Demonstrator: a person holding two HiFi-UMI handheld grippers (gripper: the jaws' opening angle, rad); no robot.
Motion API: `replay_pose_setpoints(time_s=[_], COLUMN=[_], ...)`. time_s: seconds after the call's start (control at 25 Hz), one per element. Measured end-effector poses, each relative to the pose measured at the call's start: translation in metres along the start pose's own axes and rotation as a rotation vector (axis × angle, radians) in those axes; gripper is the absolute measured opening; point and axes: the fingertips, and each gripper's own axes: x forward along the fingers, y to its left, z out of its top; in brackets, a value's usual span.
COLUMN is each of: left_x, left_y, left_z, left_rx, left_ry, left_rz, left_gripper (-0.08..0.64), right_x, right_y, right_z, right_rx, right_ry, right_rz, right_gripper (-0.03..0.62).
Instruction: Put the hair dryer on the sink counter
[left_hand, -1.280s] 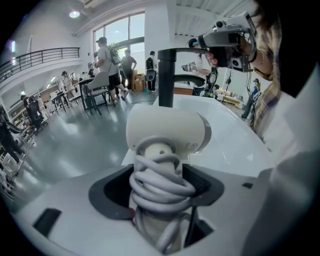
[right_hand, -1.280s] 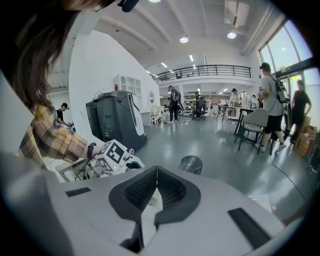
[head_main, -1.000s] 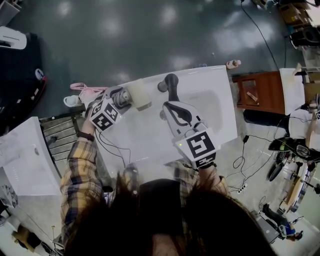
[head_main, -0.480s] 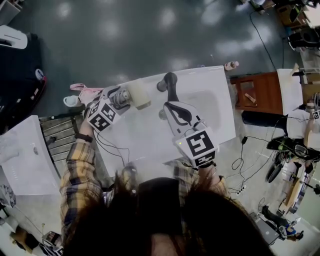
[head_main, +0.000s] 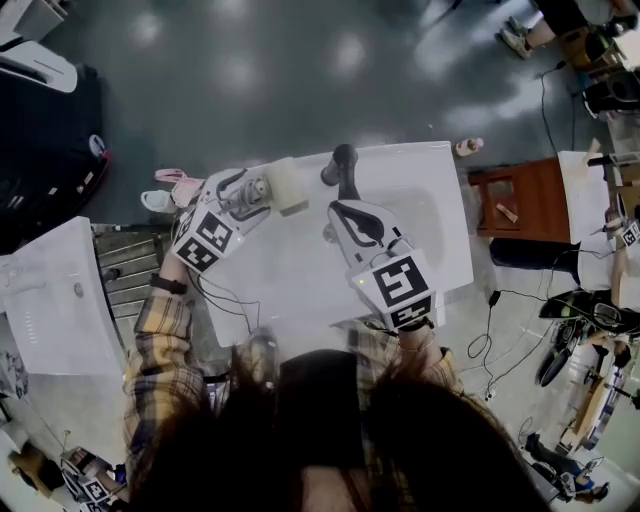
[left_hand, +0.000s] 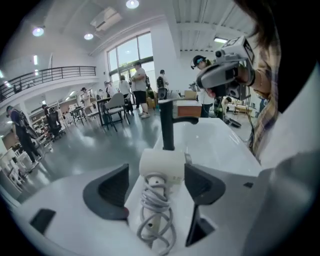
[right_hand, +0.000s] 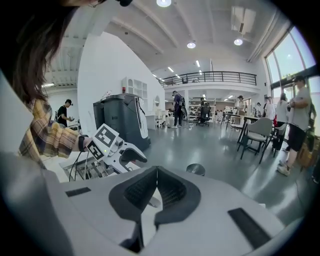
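Note:
A cream hair dryer (head_main: 285, 186) lies on the white sink counter (head_main: 290, 270), left of the black faucet (head_main: 343, 165). Its cord is wound round the handle (left_hand: 155, 210) and its head (left_hand: 161, 167) points at the faucet (left_hand: 167, 122). My left gripper (head_main: 248, 195) hangs just above the handle. Its jaws have just been opening and stand wide on either side of the dryer (left_hand: 155, 182), touching nothing. My right gripper (head_main: 345, 215) hovers over the counter in front of the faucet, shut and empty (right_hand: 156, 187).
The sink basin (head_main: 420, 210) lies right of the faucet. On the floor are pink slippers (head_main: 170, 185), a metal rack (head_main: 125, 270), a white panel (head_main: 50, 310) at left and a brown cabinet (head_main: 520, 185) at right. People stand far off.
My left gripper has lifted a little from the hair dryer, which stays lying on the counter. The right gripper has kept its place.

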Motion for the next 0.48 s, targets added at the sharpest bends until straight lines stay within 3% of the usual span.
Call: replay_pose_setpoints(time_s=[0.48], left_x=[-0.077], left_y=[-0.013], left_z=[0.106], left_rx=[-0.055], left_ry=[-0.266], left_rz=[0.191], left_gripper=[0.322], right_x=[-0.023], right_y=[0.014], right_z=[0.046], right_rx=[-0.080], right_ry=[-0.140], right_rz=[0.063], right_gripper=[0.015])
